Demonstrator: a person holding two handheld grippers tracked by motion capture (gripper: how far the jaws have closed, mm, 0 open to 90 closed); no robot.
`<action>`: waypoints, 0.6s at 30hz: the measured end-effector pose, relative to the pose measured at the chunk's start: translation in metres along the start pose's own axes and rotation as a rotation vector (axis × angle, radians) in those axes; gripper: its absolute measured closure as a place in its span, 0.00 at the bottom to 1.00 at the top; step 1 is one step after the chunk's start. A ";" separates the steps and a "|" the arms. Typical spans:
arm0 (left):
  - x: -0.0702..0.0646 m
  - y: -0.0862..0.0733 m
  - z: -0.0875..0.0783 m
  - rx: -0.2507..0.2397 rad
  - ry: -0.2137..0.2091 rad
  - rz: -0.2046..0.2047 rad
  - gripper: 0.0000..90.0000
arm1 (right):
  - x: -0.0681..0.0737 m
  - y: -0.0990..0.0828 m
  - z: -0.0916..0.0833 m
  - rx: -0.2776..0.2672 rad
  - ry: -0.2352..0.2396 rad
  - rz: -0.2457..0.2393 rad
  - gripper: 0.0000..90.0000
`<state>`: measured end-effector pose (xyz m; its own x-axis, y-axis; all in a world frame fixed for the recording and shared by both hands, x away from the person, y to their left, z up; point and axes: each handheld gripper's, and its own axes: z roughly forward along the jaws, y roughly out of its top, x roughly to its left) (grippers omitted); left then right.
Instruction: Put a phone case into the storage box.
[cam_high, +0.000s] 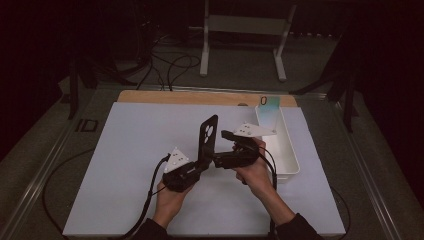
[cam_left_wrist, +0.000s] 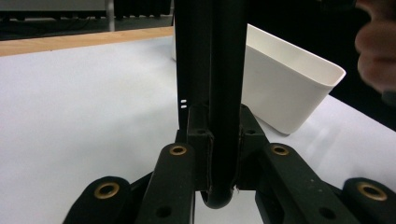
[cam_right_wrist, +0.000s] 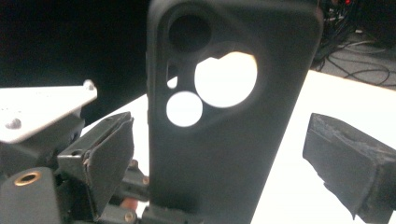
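One black phone case (cam_high: 208, 141), two hand-held tools, the left tool (cam_high: 196, 167) and the right tool (cam_high: 223, 148), one white bin (cam_high: 285, 150), one table (cam_high: 125, 165), two hands

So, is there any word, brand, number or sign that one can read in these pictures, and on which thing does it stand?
None can be read.
Black phone case: no print shows on it; two tiny white marks on its edge, too small to read.
White bin: plain.
Small dark mark by the wooden board's far edge: too blurred to read.
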<state>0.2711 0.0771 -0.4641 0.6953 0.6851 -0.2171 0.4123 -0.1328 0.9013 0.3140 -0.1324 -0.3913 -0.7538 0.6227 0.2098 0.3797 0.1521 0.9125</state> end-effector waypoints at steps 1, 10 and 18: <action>0.000 0.000 0.000 -0.002 -0.001 -0.002 0.90 | -0.001 0.005 -0.002 -0.010 0.007 0.003 0.10; -0.003 -0.001 0.000 -0.002 -0.013 0.024 0.90 | -0.006 0.020 -0.004 -0.036 0.038 0.005 0.10; -0.007 -0.002 0.000 -0.007 -0.030 0.049 0.90 | -0.011 0.023 0.000 -0.036 0.051 0.029 0.10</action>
<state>0.2649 0.0725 -0.4648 0.7320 0.6561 -0.1834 0.3733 -0.1611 0.9136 0.3310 -0.1362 -0.3726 -0.7693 0.5867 0.2528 0.3825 0.1061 0.9178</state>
